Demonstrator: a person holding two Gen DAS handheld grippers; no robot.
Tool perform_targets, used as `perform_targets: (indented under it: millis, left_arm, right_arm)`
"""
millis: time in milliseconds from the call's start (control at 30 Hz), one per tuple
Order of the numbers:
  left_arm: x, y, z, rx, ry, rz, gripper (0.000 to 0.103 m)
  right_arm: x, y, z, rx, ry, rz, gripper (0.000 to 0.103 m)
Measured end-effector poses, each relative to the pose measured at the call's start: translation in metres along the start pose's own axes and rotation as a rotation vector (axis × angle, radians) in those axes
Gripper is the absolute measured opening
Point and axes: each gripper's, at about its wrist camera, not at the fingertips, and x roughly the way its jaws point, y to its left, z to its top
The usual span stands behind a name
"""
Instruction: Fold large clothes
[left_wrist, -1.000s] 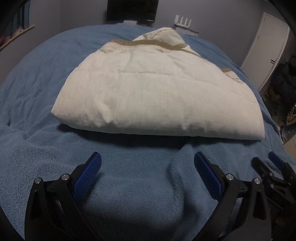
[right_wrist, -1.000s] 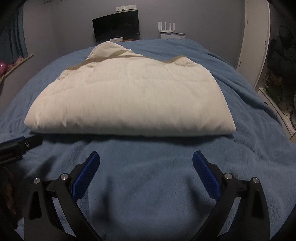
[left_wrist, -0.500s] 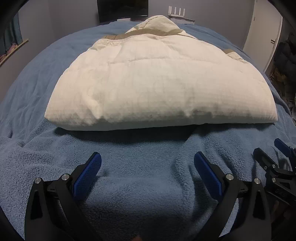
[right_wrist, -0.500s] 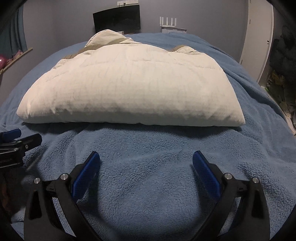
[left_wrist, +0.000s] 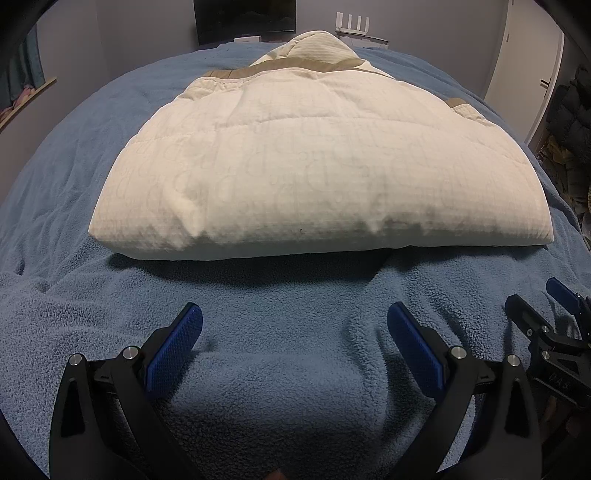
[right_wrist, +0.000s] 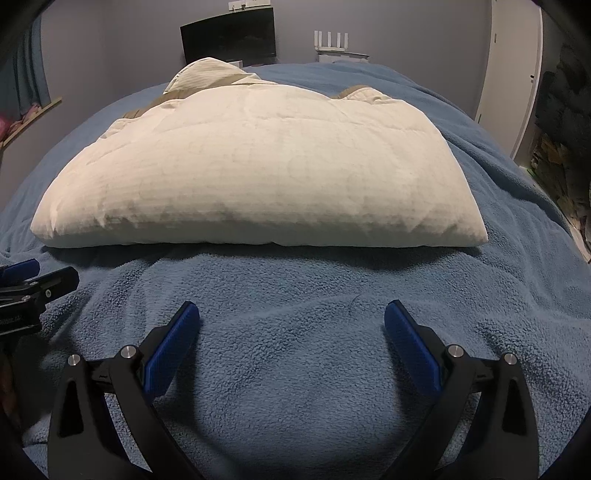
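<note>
Here, both hand-held tongs hang spread wide and empty over a bed — the left gripper (left_wrist: 293, 325) and the right gripper (right_wrist: 291, 323) each show blue-ribbed pads (left_wrist: 173, 350) parted with nothing but fleece between them. Each tool is visible at the edge of the other's view, so the two sit side by side, low above the blue fleece blanket (right_wrist: 295, 369) and short of the work.

Just beyond them lies the task's object: a cream quilted puffer jacket (left_wrist: 317, 158), already doubled into a thick, pillow-like slab resting near the middle of the bed. Its rounded folded edge (right_wrist: 258, 236) faces the grippers; a tan trim band (left_wrist: 280, 70) and what looks like a hood or collar (right_wrist: 207, 74) sit at the far end, toward the wall with a dark screen (left_wrist: 245, 16) and a white router (right_wrist: 330, 40).

By the look of it the jacket is light, soft and springy — padding that will puff back open if released carelessly, in a smooth shell fabric that may slip between narrow pads. The likeliest purchase is the two near corners of the fold, one per tool, pinching through all the layers, not the top skin alone, before carrying that edge over toward the collar.
</note>
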Motion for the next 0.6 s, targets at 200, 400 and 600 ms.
perform_targets:
  millis: [200, 400, 600]
  left_arm:
    - [0.0, -0.0009, 0.0002, 0.002, 0.002, 0.002, 0.096]
    - [0.0, -0.0012, 0.0001, 0.003, 0.004, 0.003, 0.096]
    - [-0.0001, -0.0011, 0.0001, 0.003, 0.004, 0.002, 0.096]
  right_arm:
    - [0.0013, -0.0002, -0.0003, -0.008, 0.004, 0.0, 0.095]
    - [0.0018, -0.0004, -0.0001, -0.008, 0.005, -0.001, 0.095]
    - [0.002, -0.0005, -0.0002, -0.01, 0.004, -0.001, 0.095]
